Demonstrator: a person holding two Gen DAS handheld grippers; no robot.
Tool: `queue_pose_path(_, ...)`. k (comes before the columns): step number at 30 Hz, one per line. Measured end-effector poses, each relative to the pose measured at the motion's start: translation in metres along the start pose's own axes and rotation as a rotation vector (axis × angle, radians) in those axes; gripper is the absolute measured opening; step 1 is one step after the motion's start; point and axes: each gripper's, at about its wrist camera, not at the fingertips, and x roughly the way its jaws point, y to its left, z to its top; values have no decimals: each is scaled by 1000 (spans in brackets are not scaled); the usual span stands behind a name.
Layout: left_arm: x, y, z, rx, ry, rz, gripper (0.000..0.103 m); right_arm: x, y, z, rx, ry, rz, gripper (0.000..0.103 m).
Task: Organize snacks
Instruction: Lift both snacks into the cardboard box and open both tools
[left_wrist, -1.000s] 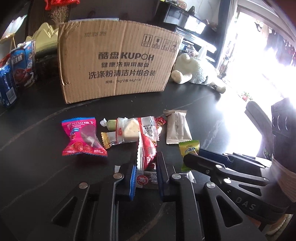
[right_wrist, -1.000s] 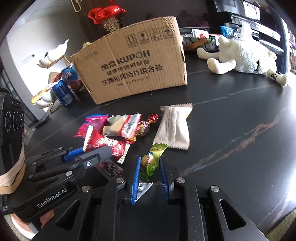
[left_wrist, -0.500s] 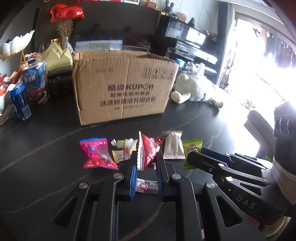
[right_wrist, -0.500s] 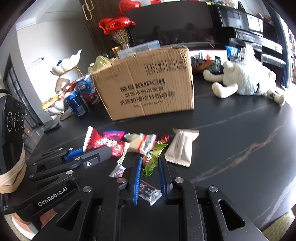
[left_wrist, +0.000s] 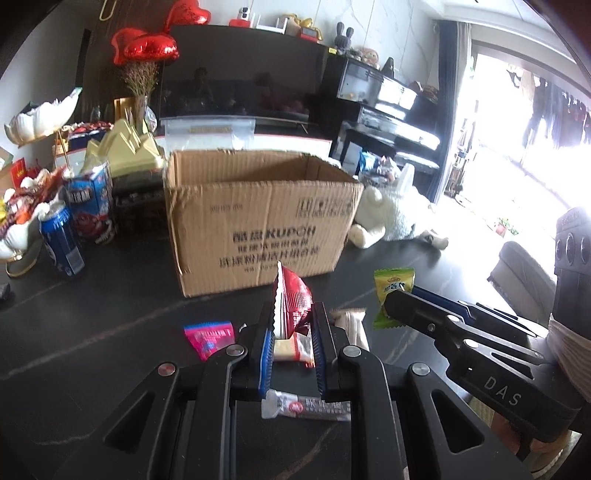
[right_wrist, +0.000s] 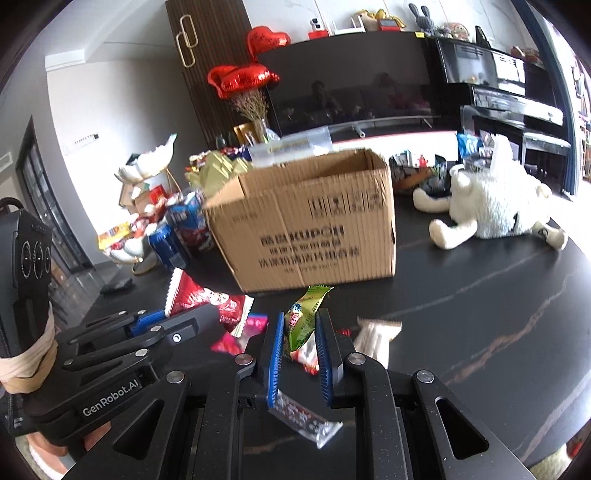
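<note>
My left gripper (left_wrist: 291, 314) is shut on a red snack packet (left_wrist: 291, 299), held above the black table; it also shows in the right wrist view (right_wrist: 199, 295). My right gripper (right_wrist: 301, 325) is shut on a green snack packet (right_wrist: 304, 314), which also shows in the left wrist view (left_wrist: 391, 291). The open cardboard box (left_wrist: 258, 218) stands just beyond both grippers. On the table below lie a pink packet (left_wrist: 208, 338), a beige bar (left_wrist: 351, 325) and a grey-white sachet (left_wrist: 306, 408).
A blue can (left_wrist: 61, 240) and a blue carton (left_wrist: 92, 206) stand left of the box. A white plush toy (right_wrist: 495, 203) lies to its right. A clear bag (left_wrist: 208, 133) and decorations stand behind the box. The table's edge runs at the right (right_wrist: 576, 369).
Both grippers have risen from the table with their packets and moved toward the box. The box's open top has come into view. The loose snacks stay on the table.
</note>
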Motion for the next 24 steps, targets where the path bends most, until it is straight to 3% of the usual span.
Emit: queue_pose_path(24, -6, 25, 107, 35, -129, 78, 20, 23, 17, 112, -67, -134, 25, 19)
